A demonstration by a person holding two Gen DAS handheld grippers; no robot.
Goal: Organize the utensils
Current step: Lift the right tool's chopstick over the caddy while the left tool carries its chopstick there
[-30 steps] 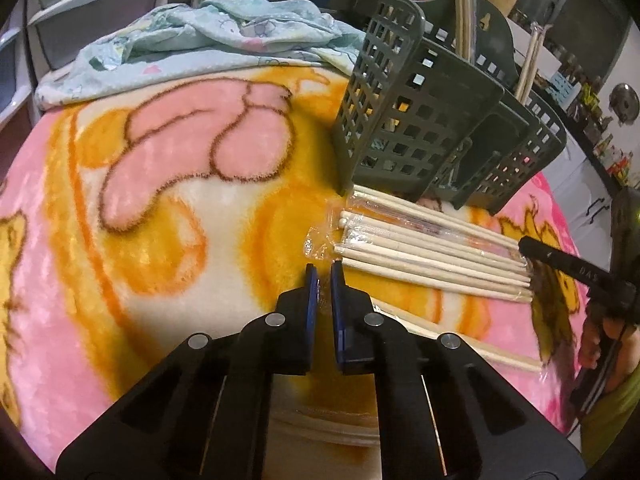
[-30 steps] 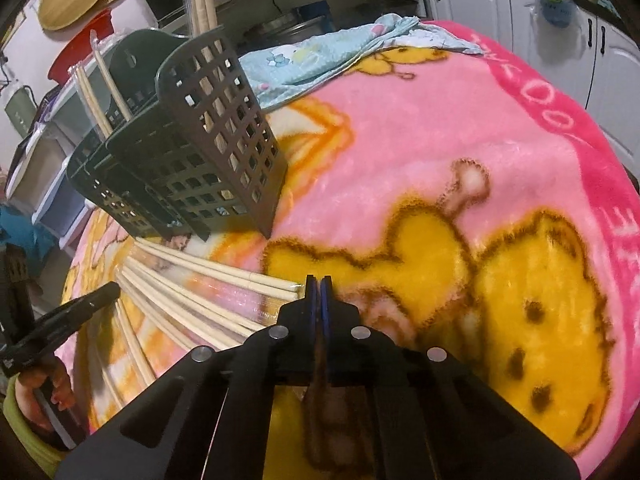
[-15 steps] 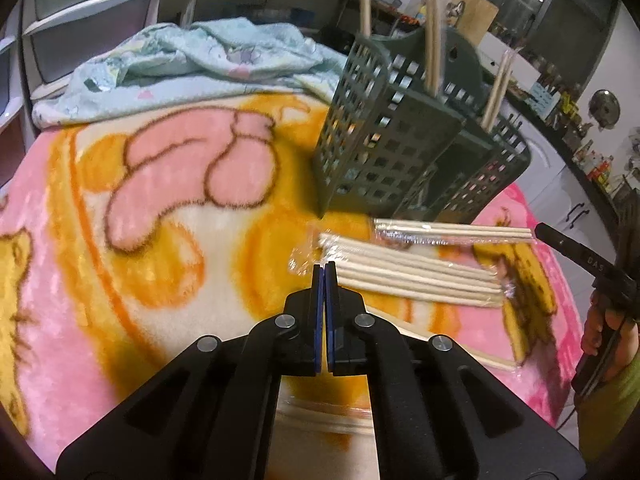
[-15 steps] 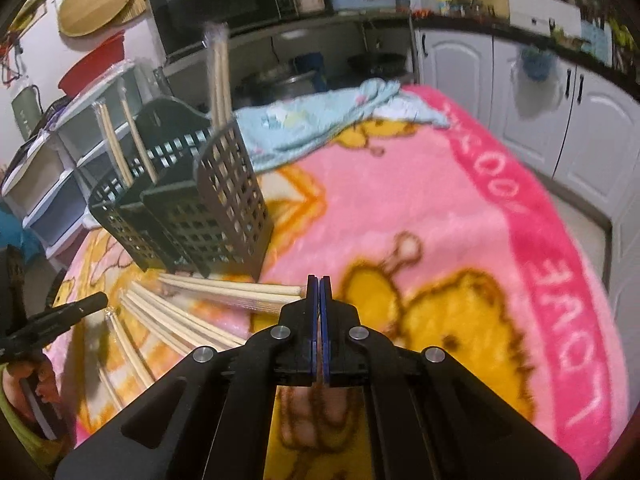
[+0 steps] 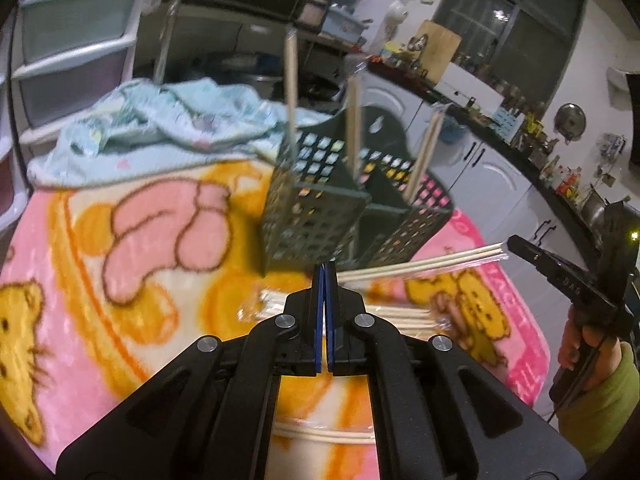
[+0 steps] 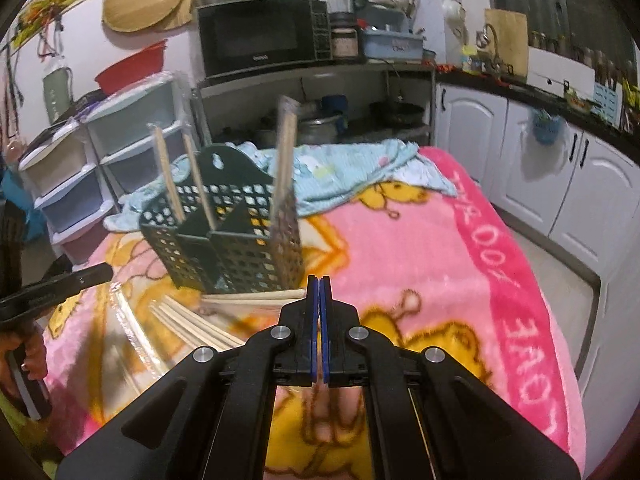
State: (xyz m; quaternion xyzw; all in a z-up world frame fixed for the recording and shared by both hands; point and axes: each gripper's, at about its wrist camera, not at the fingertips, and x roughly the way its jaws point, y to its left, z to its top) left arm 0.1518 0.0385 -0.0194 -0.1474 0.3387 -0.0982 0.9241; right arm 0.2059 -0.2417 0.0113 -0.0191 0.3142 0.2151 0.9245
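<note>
Wooden chopsticks in a clear wrapper [image 5: 420, 267] hang between your two grippers: the left gripper [image 5: 324, 270] pinches one end, the right gripper [image 6: 319, 280] the other, both with jaws closed on the wrapper. More chopsticks [image 5: 400, 314] lie on the blanket [image 6: 420, 240] below, in front of the green basket [image 6: 240, 240], which stands near the blanket's far edge and already holds three pairs upright. Judged step: carrying one pair to the basket. Next, tip the pair upright and lower it into a compartment.
</note>
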